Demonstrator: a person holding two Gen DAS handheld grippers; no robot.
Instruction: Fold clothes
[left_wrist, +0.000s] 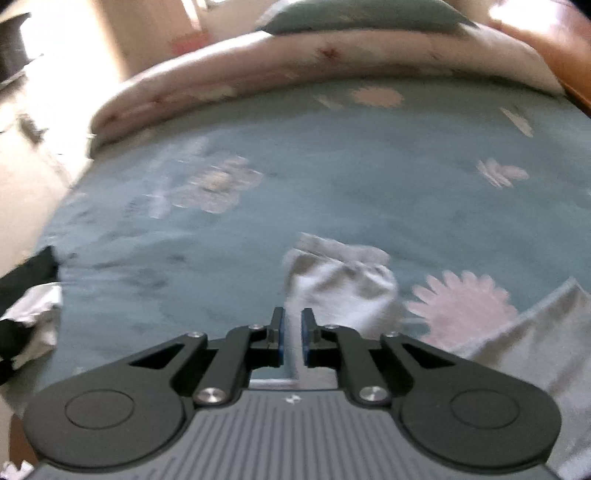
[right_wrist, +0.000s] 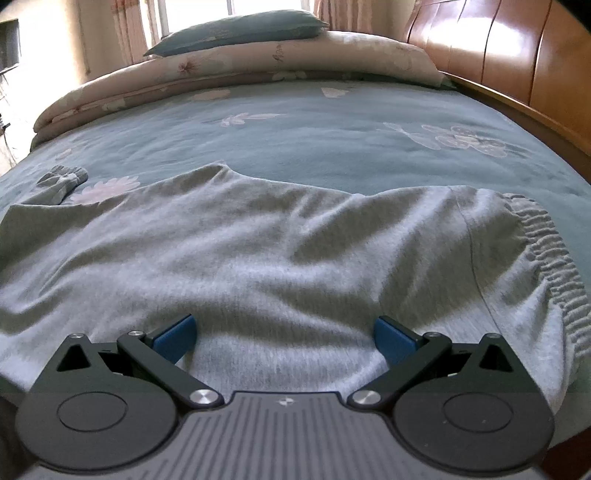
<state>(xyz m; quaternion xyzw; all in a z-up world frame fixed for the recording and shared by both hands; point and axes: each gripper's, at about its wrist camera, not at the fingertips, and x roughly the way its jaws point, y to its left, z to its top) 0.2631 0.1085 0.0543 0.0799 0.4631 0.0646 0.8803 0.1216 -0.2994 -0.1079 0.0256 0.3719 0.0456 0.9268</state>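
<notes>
Grey trousers (right_wrist: 280, 236) lie spread across the blue flowered bedspread (right_wrist: 295, 140), elastic waistband (right_wrist: 554, 258) to the right and a ribbed leg cuff (right_wrist: 62, 177) at the far left. My right gripper (right_wrist: 284, 336) is open wide low over the trousers' near edge, its blue pads (right_wrist: 177, 336) at the cloth with nothing pinched. The left wrist view is blurred. There my left gripper (left_wrist: 293, 325) hovers above the bed with its jaws a narrow gap apart. The cuff (left_wrist: 340, 280) lies just beyond its tips, and more of the trousers (left_wrist: 524, 350) shows at lower right.
A folded pink floral quilt (right_wrist: 221, 74) and a blue pillow (right_wrist: 240, 29) lie at the far end of the bed. A wooden headboard (right_wrist: 498, 48) runs along the right. Black and white items (left_wrist: 26, 306) sit at the bed's left edge.
</notes>
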